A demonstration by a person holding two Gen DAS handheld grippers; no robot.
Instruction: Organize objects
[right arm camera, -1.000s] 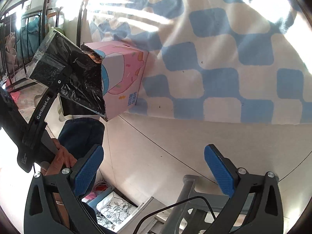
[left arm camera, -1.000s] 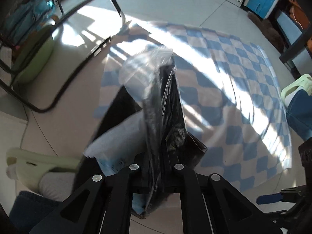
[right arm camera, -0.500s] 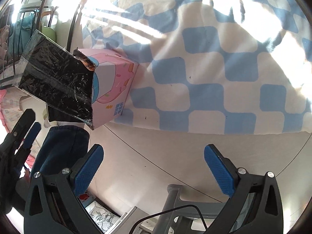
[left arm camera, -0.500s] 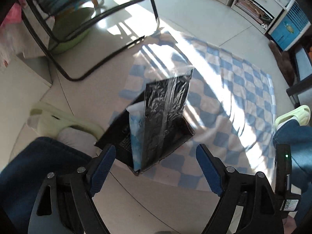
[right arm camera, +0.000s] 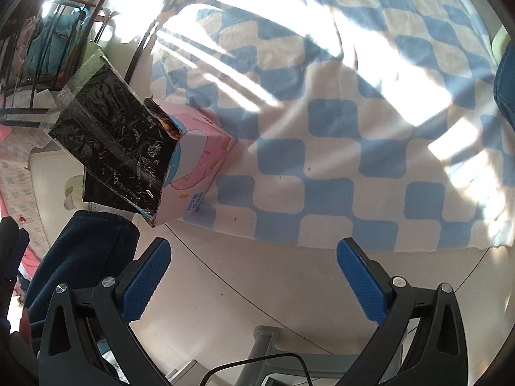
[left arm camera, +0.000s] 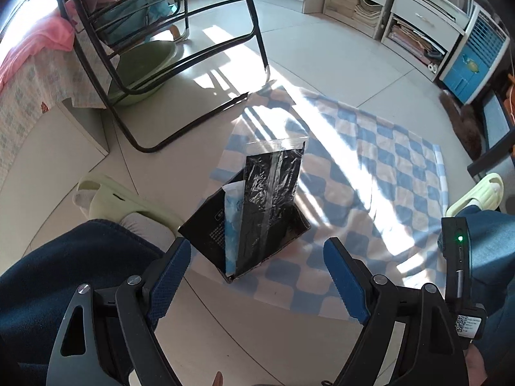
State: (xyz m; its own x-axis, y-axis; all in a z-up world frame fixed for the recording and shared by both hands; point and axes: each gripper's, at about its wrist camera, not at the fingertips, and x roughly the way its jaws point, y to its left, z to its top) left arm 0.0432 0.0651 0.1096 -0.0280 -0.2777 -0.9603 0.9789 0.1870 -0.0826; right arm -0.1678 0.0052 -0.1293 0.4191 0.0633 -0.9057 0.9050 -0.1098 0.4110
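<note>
- The box (left arm camera: 244, 244) stands open-topped on the near left corner of the checkered cloth (left arm camera: 370, 193), close to the cloth's edge.
- A black item in a clear plastic bag (left arm camera: 273, 189) stands upright in the box, projecting well above its rim; the clear bag top extends past the black content.
- A light blue and white packet (left arm camera: 232, 218) sits in the box just beside the bag. What the bag and packet hold cannot be made out; the box interior below the rim is hidden.
- Left wrist view: the box side facing the camera is black with small white print, too small to read.
- Right wrist view: another side of the box (right arm camera: 196, 173) is pink with a cartoon print; the bag (right arm camera: 112, 141) leans out over the box edge here. The packet does not show in this view.
- Left gripper (left arm camera: 259, 280): jaws spread wide, blue pads (left arm camera: 169, 276) apart, nothing between them; it hovers above the floor, short of the box.
- Right gripper (right arm camera: 254, 283): jaws spread wide, holding nothing, over bare floor (right arm camera: 257, 273) near the cloth edge (right arm camera: 354, 160).
- Left wrist view only: black metal rack (left arm camera: 180, 54), green basin (left arm camera: 141, 70) beneath it, pale green slippers (left arm camera: 112, 196), and shelving at the far wall.
- The person's dark blue trouser leg (left arm camera: 64, 257) is cut off at the frame edge.
</note>
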